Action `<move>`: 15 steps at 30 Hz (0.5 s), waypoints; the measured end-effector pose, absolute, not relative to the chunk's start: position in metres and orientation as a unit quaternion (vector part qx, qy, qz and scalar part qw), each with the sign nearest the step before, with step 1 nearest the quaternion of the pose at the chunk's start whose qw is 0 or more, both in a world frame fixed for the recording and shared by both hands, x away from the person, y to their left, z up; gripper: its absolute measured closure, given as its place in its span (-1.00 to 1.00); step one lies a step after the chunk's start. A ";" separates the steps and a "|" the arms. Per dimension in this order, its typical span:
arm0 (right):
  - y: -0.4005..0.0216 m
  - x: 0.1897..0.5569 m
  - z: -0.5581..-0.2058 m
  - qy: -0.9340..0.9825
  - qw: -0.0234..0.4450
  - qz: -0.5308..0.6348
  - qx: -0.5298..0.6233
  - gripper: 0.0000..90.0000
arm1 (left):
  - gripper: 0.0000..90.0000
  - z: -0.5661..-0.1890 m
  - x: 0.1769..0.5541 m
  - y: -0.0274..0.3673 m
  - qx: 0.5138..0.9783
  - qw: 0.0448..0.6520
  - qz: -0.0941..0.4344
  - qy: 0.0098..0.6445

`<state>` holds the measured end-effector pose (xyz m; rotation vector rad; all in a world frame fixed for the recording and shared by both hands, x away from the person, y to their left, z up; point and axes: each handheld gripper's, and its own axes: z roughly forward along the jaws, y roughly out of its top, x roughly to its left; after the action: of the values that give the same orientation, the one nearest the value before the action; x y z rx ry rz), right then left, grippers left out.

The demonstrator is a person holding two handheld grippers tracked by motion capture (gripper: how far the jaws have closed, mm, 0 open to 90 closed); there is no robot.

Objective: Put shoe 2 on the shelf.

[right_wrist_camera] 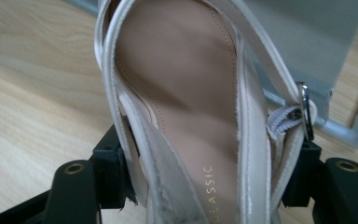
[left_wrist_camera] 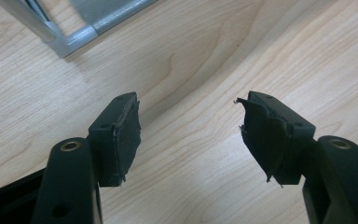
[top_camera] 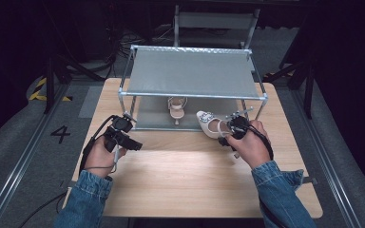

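The right gripper point(top_camera: 228, 129) is clamped on a pale heeled shoe point(top_camera: 208, 124) at the rack's point(top_camera: 192, 96) four o'clock; the left gripper's point(left_wrist_camera: 191, 135) jaws stand apart, empty. The strap grip looks thin; the shoe could swing and clip the rack's lower rail.

A: Any lettering to read?
B: Gold capitals, "LASSIC", run along the insole of the pale shoe point(right_wrist_camera: 186, 116), at the lower middle of the right gripper view.
A: Anything else?
B: A black "4" on the grey floor point(top_camera: 60, 134), left side of the high view.
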<state>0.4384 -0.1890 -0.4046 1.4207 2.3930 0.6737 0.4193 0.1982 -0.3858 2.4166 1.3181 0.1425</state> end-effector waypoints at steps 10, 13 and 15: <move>-0.167 0.465 -0.410 0.818 0.143 0.238 0.504 -0.24 | -0.19 -0.384 0.420 0.200 0.857 0.203 0.037 0.471; -0.163 0.473 -0.413 0.819 0.155 0.236 0.499 -0.25 | -0.19 -0.384 0.419 0.199 0.857 0.206 0.035 0.470; -0.162 0.478 -0.414 0.814 0.156 0.238 0.506 -0.25 | -0.19 -0.384 0.420 0.198 0.861 0.203 0.039 0.465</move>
<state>0.4781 -0.1619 -0.4143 1.4497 2.3309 0.6804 0.4199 0.1980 -0.3843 2.4019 1.2970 0.1092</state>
